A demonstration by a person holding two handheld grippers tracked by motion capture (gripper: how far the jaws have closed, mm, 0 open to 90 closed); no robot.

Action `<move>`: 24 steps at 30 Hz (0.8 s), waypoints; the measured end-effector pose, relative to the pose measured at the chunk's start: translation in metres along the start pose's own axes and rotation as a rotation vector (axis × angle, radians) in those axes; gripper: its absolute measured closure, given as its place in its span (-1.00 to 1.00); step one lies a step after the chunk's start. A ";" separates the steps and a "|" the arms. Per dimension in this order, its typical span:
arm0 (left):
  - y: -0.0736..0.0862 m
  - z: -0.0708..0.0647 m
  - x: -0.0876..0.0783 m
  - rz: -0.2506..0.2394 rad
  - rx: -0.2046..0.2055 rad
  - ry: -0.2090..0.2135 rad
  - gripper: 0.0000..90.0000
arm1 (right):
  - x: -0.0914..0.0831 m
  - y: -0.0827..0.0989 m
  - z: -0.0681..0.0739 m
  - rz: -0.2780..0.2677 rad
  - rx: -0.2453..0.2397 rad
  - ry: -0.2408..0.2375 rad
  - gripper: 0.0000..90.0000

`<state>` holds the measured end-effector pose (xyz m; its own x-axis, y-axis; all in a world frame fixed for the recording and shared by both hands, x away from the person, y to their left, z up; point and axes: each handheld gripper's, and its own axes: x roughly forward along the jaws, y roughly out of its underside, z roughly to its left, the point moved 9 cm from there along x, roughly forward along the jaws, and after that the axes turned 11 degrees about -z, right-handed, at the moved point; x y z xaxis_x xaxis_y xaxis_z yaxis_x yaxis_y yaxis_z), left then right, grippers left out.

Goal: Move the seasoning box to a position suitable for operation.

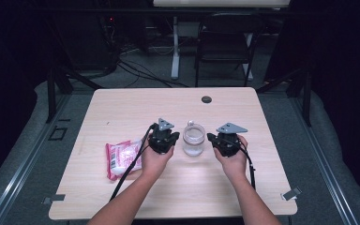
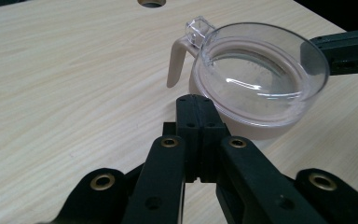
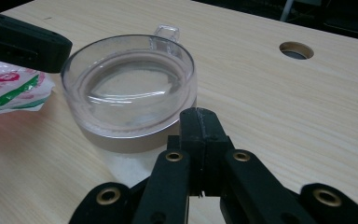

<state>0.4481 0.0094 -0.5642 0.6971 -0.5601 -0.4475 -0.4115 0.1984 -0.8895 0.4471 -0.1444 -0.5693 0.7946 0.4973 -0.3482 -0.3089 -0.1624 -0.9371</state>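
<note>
— Where's the jar (image 1: 193, 139)?

— Upright on the tabletop (image 1: 122, 108), near the middle, right between my two grippers. Its axis runs straight up; the clear lid (image 2: 261, 70) sits on top. It has a beige handle (image 2: 175, 60) and a small clear tab (image 2: 198, 29) on the lid, both on the far side, pointing away from me toward the round hole (image 1: 206, 99) in the tabletop.

— And your left gripper (image 2: 196, 108)?

— Just left of the jar, fingers pressed together with nothing between them, tips close to the jar's base. Whether they touch it I cannot tell. My left hand (image 1: 155, 158) wraps the gripper from behind, forearm coming in from the near edge, angled inward.

— The right?

— My right gripper (image 3: 201, 122) mirrors it just beside the jar's right side, fingers also pressed together and holding nothing. My right hand (image 1: 233, 159) grips from behind, and that forearm slants inward too.

— Anything else around?

— A pink and white bag (image 1: 122, 158) lies flat to the left of my left hand, with the cable (image 1: 130, 169) trailing across it.
</note>
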 end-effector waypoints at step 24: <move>0.011 -0.001 0.021 0.055 0.007 -0.033 1.00 | 0.015 0.006 -0.004 0.019 0.031 -0.014 1.00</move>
<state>0.4575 -0.0012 -0.5831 0.6926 -0.5214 -0.4985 -0.4457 0.2342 -0.8640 0.4594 -0.1414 -0.5807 0.7814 0.5059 -0.3653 -0.3400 -0.1457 -0.9291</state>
